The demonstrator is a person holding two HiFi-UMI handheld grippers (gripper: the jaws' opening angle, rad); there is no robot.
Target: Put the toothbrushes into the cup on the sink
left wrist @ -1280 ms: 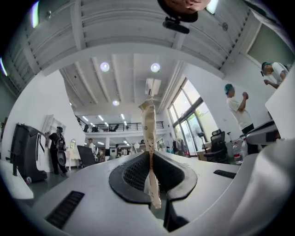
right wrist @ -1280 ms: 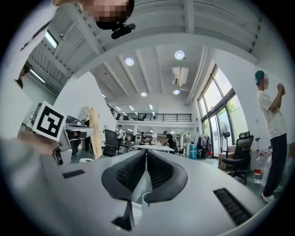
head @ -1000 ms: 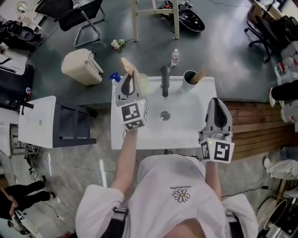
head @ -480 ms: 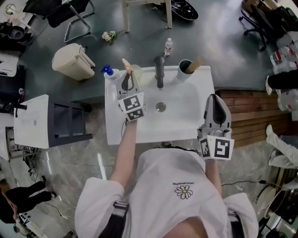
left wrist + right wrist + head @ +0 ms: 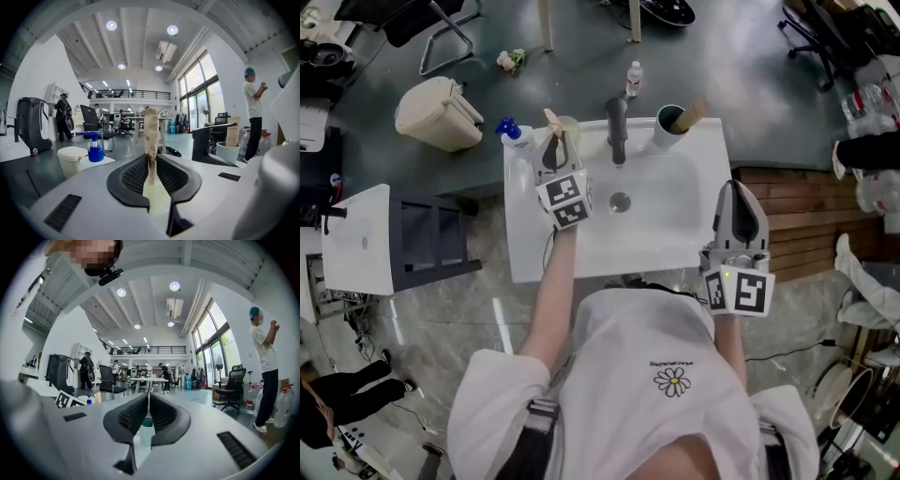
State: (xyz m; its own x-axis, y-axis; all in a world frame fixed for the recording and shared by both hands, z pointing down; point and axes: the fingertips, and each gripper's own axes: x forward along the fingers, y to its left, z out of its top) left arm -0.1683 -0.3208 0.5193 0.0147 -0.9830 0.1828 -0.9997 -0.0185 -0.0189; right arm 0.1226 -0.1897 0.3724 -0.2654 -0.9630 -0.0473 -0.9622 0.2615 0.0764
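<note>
My left gripper [image 5: 555, 142] is over the back left of the white sink [image 5: 661, 234]. It is shut on a toothbrush [image 5: 551, 120] in a beige paper wrap, which stands upright between the pads [image 5: 151, 136]; the jaws are opening slightly. The white cup [image 5: 667, 128] stands at the sink's back right, beside the faucet [image 5: 616, 127], with another wrapped toothbrush [image 5: 695, 112] leaning in it. My right gripper [image 5: 738, 193] hangs at the sink's right edge, shut and empty [image 5: 148, 411]. Past its jaws the cup [image 5: 145, 431] shows below.
A blue-capped pump bottle [image 5: 514, 137] and a pale cup [image 5: 572, 126] stand at the sink's back left corner. On the floor are a cream bin [image 5: 439, 112], a small bottle [image 5: 633, 75] behind the faucet, and a white side cabinet [image 5: 361, 239] at the left.
The head view has shifted a little. Both grippers keep nearly the same places over the sink, and the left one still holds the toothbrush.
</note>
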